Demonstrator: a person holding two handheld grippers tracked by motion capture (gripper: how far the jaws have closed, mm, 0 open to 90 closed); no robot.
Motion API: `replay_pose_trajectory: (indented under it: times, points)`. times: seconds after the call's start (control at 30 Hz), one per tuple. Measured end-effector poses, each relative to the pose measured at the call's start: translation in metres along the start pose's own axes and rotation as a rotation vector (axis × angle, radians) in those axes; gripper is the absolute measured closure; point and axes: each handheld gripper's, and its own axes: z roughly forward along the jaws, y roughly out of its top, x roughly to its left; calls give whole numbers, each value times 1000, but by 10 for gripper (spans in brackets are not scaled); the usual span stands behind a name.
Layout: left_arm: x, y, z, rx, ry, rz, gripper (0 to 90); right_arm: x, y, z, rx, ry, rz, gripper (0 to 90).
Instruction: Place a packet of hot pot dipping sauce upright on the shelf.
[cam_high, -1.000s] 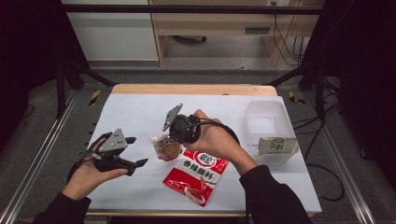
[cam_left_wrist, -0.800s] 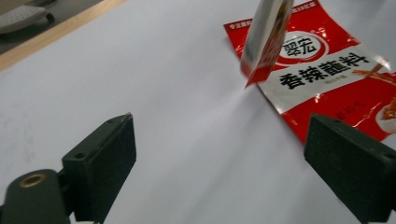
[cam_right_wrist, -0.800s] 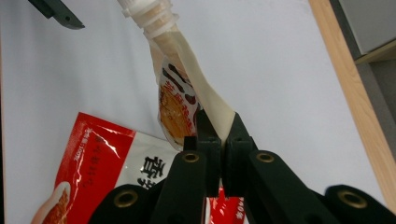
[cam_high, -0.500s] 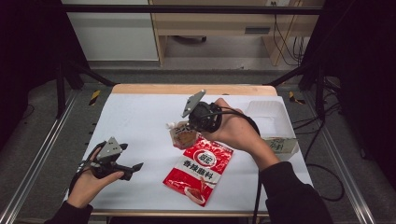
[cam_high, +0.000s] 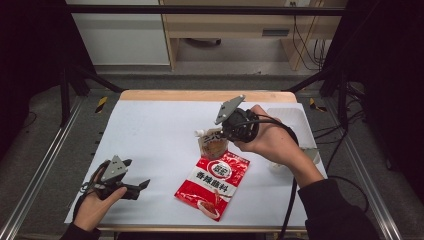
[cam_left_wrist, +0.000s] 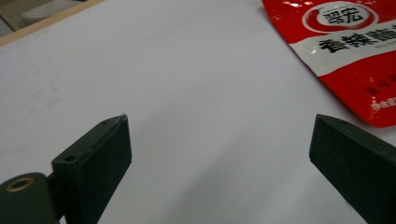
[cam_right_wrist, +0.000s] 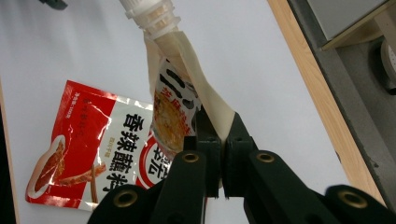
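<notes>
Above the middle of the white-covered bench (cam_high: 150, 130), the right gripper (cam_high: 220, 137) is holding a small beige spouted sauce pouch (cam_high: 212, 145) clear of the surface, its jaws pressed together on the pouch's lower edge. In the right gripper view the pouch (cam_right_wrist: 180, 107) is hanging twisted, its white screw cap (cam_right_wrist: 149, 14) pointing away from the gripper (cam_right_wrist: 215, 140), and a seam of the pouch is pinched between the two black jaws. A second ago this pouch was lower and further toward the person's left, beside the red seasoning packet; it has since been lifted and carried toward the right side of the bench, where a clear plastic container (cam_high: 292, 120) is sitting just behind the right hand (cam_high: 270, 142). The red seasoning packet (cam_high: 212, 182) is lying flat on the bench, untouched, directly below the raised pouch. At the near left corner, the left gripper (cam_high: 142, 185) is hovering low over bare bench with nothing in it; its jaws have just been opening and are now spread wide, as the left gripper view shows, with only white surface between them and a corner of the red packet (cam_left_wrist: 345, 51) off to one side. Compared with a second ago, the left hand (cam_high: 97, 200) has dropped back toward the bench edge. Judging from this, the pouch is being moved toward the container, while the red packet is probably waiting for its turn.
</notes>
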Motion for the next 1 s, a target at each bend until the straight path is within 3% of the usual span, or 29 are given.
replay_pose_trajectory:
  times: [0.1, 0.27, 0.6, 0.7, 1.0]
  points:
    - [5, -3, -2, -5, 15, -23, 55, -3, -3, -3, 2, -7, -4, 884]
    - [4, -3, 1, 5, 28, -8, 55, -8, -6, -8, 12, -21, 2, 884]
    - [10, -8, 2, 19, 37, -31, 55, -23, -19, -23, 26, -51, 9, 884]
    - [11, -8, 2, 13, 27, -49, 55, -30, -24, -28, 27, -67, 24, 884]
    - [13, -10, 4, 31, 42, -40, 55, -44, -44, -43, 21, -107, 66, 883]
